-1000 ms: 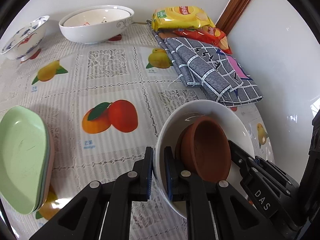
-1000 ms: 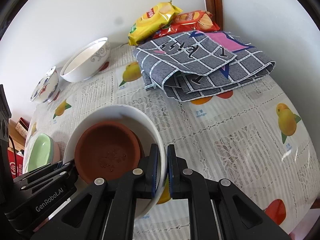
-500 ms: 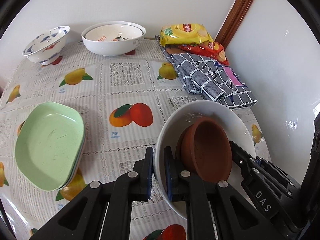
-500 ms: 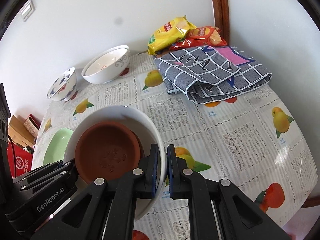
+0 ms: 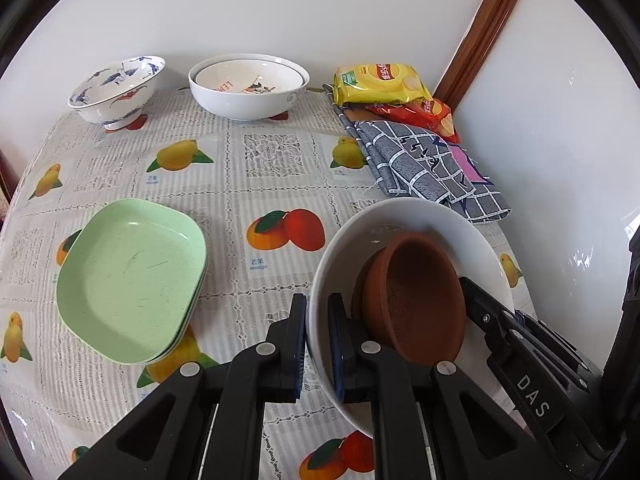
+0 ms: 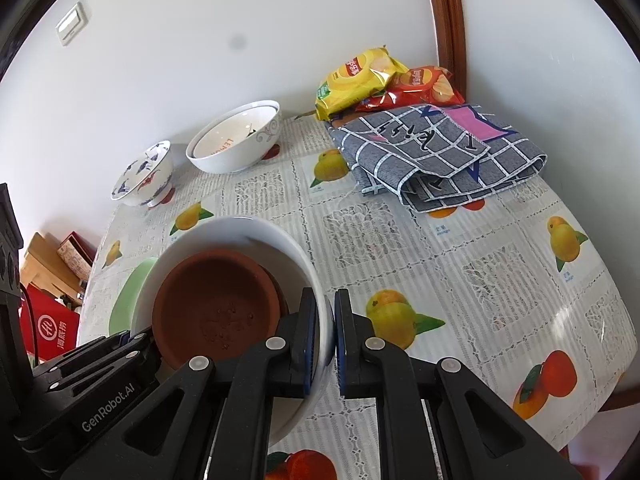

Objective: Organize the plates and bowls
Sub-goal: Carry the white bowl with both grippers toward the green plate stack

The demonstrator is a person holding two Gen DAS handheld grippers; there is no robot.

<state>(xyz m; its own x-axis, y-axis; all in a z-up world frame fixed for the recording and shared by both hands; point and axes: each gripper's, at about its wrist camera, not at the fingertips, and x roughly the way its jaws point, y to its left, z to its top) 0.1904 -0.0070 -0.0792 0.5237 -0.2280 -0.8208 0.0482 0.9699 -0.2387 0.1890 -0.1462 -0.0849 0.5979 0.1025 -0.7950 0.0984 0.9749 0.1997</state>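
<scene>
We have both grippers, left gripper (image 5: 318,344) and right gripper (image 6: 326,336), clamped on the white bowl (image 5: 404,216) rim, brown dish (image 5: 416,296) nested inside, held above the table (image 5: 240,208); green plates (image 5: 128,272) stacked, patterned bowl (image 5: 116,88) and far white bowls (image 5: 248,88) unmerged.

Left wrist view looking steeply down from the white bowl's (image 5: 404,216) left rim, right wrist view from its right rim, both close, sharing the bench (image 6: 500,264).

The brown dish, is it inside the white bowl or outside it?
Inside. The brown dish lies within the white bowl, whose rim surrounds it in both views.
</scene>
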